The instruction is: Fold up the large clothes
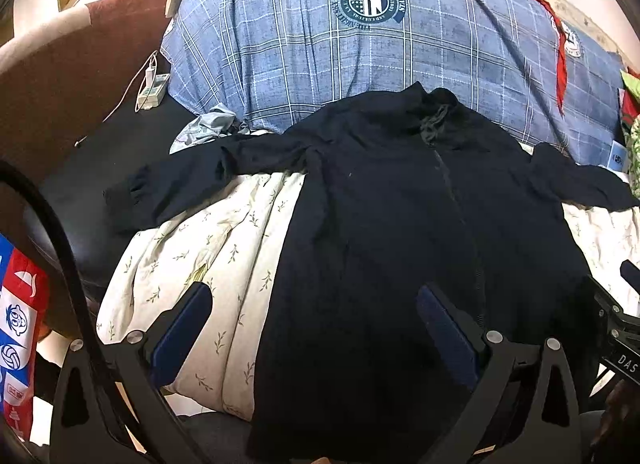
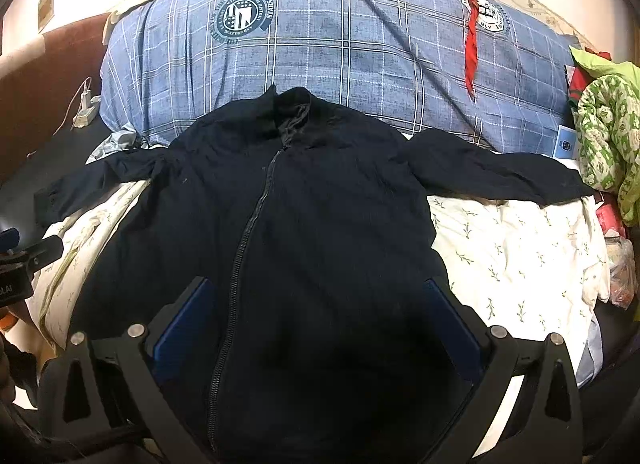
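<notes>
The left claw (image 1: 312, 308) hangs with its jaws spread wide and nothing between them, one blue pad over the leaf-print sheet (image 1: 208, 264) and the other over the dark cloth near the hem; the right claw (image 2: 320, 304) is likewise agape and empty, both pads above the lower front of the jacket (image 2: 304, 223), to either side of the zip (image 2: 248, 232). Neither looks to be touching the cloth, though the black fabric makes that hard to judge. The jacket lies face up on the sheet, zipped most of the way, collar (image 2: 292, 103) pointing away from the claws toward the plaid quilt (image 2: 340, 43) and hem nearest them, so its long axis runs from the claws straight out to the quilt. The sleeves are thrown out crosswise, the left sleeve (image 1: 180, 179) reaching off the sheet toward the bed's dark edge, the right sleeve (image 2: 500, 171) toward the green bundle (image 2: 608, 123). No fold shows, so I judge the task is at its start: garment spread, first grip not yet taken. The next move likely calls for each claw to reach a sleeve or side edge, close on the cloth, and bring it in across the body toward the zip.
</notes>
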Demonstrator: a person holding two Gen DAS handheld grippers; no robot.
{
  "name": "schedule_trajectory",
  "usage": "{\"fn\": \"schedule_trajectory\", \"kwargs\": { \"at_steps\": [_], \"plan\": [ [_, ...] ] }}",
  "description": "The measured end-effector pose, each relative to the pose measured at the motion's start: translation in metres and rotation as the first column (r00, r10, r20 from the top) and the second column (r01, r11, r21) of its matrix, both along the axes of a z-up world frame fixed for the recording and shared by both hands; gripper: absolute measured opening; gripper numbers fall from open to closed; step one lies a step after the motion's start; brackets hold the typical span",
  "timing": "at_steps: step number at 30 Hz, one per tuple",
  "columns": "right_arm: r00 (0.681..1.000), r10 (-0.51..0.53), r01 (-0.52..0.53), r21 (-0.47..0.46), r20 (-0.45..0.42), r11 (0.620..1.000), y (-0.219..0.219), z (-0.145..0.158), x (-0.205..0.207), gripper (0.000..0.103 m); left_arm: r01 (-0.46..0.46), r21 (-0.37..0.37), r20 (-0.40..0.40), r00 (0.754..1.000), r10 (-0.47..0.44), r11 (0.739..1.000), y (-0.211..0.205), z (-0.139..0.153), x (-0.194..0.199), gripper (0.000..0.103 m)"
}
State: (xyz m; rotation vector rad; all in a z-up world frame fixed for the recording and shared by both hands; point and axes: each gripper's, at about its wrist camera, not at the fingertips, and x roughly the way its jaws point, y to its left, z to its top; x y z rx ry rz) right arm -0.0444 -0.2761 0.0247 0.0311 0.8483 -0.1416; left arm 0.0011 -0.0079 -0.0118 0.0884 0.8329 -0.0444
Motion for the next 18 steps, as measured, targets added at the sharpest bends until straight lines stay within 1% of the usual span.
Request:
{"fn": "schedule_trajectory", "kwargs": {
  "at_steps": [5, 6, 13, 16, 18],
  "plan": [
    [1.000, 0.002, -0.002, 0.005, 0.000, 1.000, -0.001, -0.001, 0.000, 0.103, -0.001, 0.001, -0.010, 1.000, 0.001, 1.000, 0.003, -0.002, 0.003, 0.103],
    [1.000, 0.005, -0.005, 0.002, 0.000, 1.000, 0.000, -0.001, 0.000, 0.103, -0.001, -0.010, -0.020, 1.000, 0.001, 1.000, 0.004, -0.003, 0.003, 0.103],
    [1.000, 0.023, -0.023, -0.006, 0.001, 1.000, 0.006, -0.002, 0.004, 0.103, -0.006, 0.000, -0.013, 1.000, 0.006, 1.000, 0.005, -0.009, 0.009, 0.103],
    [0.999, 0.034, -0.034, -0.004, 0.005, 0.999, 0.007, -0.003, 0.005, 0.103, -0.014, -0.015, -0.028, 1.000, 0.013, 1.000, 0.009, -0.010, 0.014, 0.102],
    [0.999, 0.042, -0.042, -0.001, 0.007, 0.999, 0.008, -0.004, 0.007, 0.103, -0.020, -0.038, -0.035, 0.999, 0.019, 0.999, 0.015, -0.012, 0.019, 0.102]
  ]
}}
